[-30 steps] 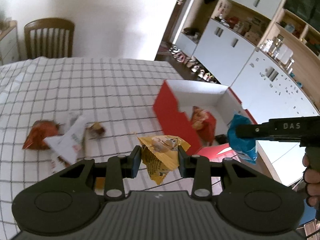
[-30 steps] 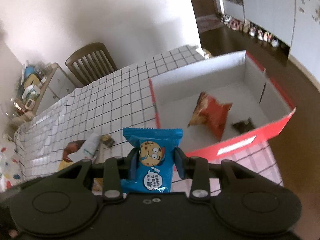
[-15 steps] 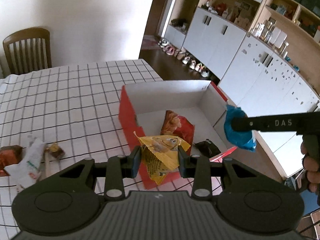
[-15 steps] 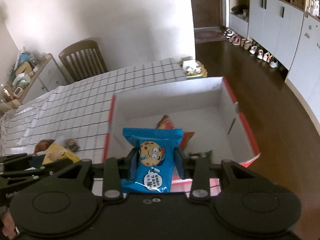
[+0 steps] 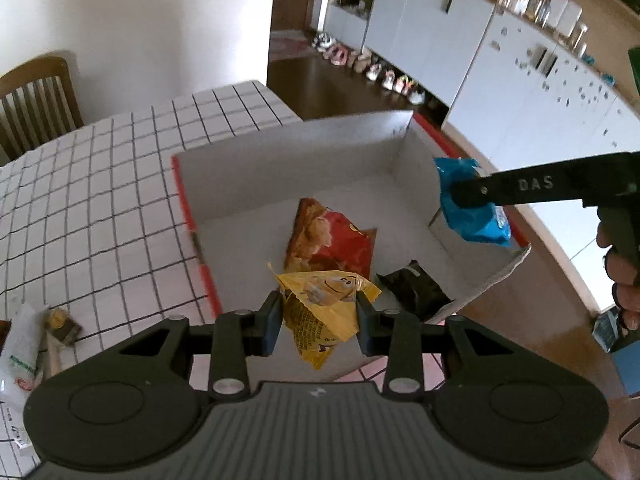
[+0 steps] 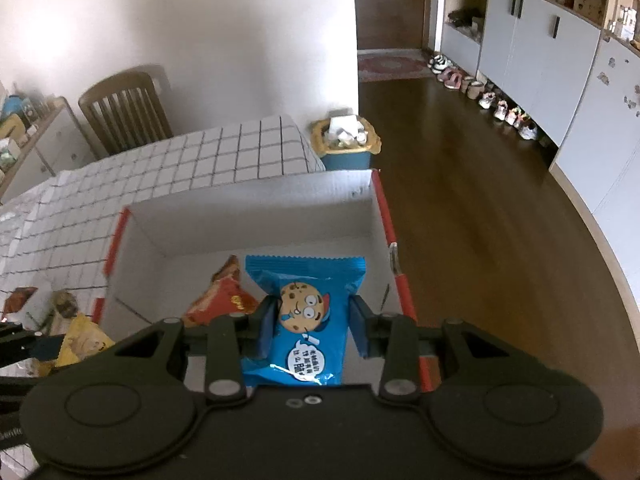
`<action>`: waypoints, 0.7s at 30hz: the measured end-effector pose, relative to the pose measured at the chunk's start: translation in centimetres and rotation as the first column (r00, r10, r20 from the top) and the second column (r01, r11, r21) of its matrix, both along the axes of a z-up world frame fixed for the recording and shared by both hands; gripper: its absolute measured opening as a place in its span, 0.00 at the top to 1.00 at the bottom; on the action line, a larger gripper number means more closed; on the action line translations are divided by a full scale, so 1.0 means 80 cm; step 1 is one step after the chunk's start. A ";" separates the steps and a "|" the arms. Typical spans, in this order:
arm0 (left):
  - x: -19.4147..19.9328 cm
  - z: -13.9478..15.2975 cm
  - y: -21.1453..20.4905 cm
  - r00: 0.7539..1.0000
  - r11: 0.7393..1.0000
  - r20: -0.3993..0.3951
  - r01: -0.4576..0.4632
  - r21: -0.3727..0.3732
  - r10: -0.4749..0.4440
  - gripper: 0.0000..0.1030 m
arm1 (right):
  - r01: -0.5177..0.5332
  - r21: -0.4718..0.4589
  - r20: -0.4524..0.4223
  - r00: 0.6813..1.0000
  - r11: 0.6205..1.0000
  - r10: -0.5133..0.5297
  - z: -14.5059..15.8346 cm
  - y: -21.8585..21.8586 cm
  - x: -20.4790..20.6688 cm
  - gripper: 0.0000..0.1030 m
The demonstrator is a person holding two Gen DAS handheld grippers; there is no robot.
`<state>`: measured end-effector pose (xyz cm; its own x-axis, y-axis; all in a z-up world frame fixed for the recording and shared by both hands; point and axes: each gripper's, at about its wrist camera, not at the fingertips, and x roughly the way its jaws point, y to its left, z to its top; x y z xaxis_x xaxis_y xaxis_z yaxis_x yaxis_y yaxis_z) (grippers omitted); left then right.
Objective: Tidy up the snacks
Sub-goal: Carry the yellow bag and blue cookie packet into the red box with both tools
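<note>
**Holding two snack packets over the red box**

Gripping a crumpled yellow snack packet (image 5: 320, 300), the left gripper (image 5: 318, 320) has its jaws closed onto the packet's sides, as seen from the left wrist. The packet hangs above the near edge of the red box (image 5: 188, 216), which sits on the checked tablecloth (image 5: 100, 184). On the box's white floor lie a red chip bag (image 5: 332, 236) and a small dark packet (image 5: 412, 288), near each other. Above the box's right wall, the right gripper (image 5: 456, 192) pinches a blue cookie packet (image 5: 472, 212). On the cloth to the left of the box lie a white wrapper (image 5: 20, 356) and a small brown sweet (image 5: 60, 320).

From the right wrist, the right gripper (image 6: 312, 324) has its jaws pressed against both sides of the blue cookie packet (image 6: 308, 320), held upright above the box (image 6: 384, 216) interior. The red chip bag (image 6: 220, 300) shows just left of it, inside the box. The yellow packet (image 6: 84, 344) appears at lower left, in the left gripper's fingers (image 6: 40, 346). A bin (image 6: 344, 144) stands on the floor beyond the table.
</note>
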<state>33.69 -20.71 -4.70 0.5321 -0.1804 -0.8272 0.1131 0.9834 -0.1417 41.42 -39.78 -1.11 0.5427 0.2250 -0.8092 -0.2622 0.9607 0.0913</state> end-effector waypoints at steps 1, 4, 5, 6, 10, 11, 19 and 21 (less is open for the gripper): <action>0.005 -0.003 -0.003 1.000 1.000 -0.010 -0.001 0.005 0.001 0.65 | -0.001 -0.002 -0.006 1.000 1.000 0.001 -0.005 0.000 0.005 0.64; 0.020 -0.016 -0.015 0.999 1.000 -0.049 0.003 0.028 -0.001 0.65 | -0.014 -0.002 -0.029 0.999 1.000 0.014 -0.019 0.000 0.020 0.64; 0.025 -0.020 -0.018 0.998 0.999 -0.063 0.002 0.032 0.000 0.65 | -0.020 -0.006 -0.037 0.999 1.000 0.020 -0.023 0.002 0.023 0.64; 0.029 -0.023 -0.020 0.997 0.999 -0.073 0.001 0.036 0.002 0.65 | -0.025 -0.012 -0.044 0.999 1.000 0.024 -0.028 0.003 0.026 0.64; 0.043 -0.038 -0.031 0.995 0.997 -0.098 0.008 0.075 0.000 0.65 | -0.050 -0.040 -0.065 0.997 0.998 0.047 -0.046 0.012 0.036 0.64; 0.046 -0.040 -0.033 0.994 0.997 -0.105 0.009 0.081 0.000 0.65 | -0.053 -0.046 -0.068 0.996 0.998 0.049 -0.050 0.014 0.038 0.64; 0.065 -0.067 -0.047 0.983 0.993 -0.184 0.024 0.117 -0.002 0.65 | -0.063 -0.072 -0.098 0.994 0.995 0.055 -0.075 0.019 0.053 0.64; 0.069 -0.072 -0.048 0.981 0.992 -0.194 0.024 0.122 0.000 0.65 | -0.066 -0.080 -0.102 0.993 0.995 0.058 -0.078 0.021 0.055 0.64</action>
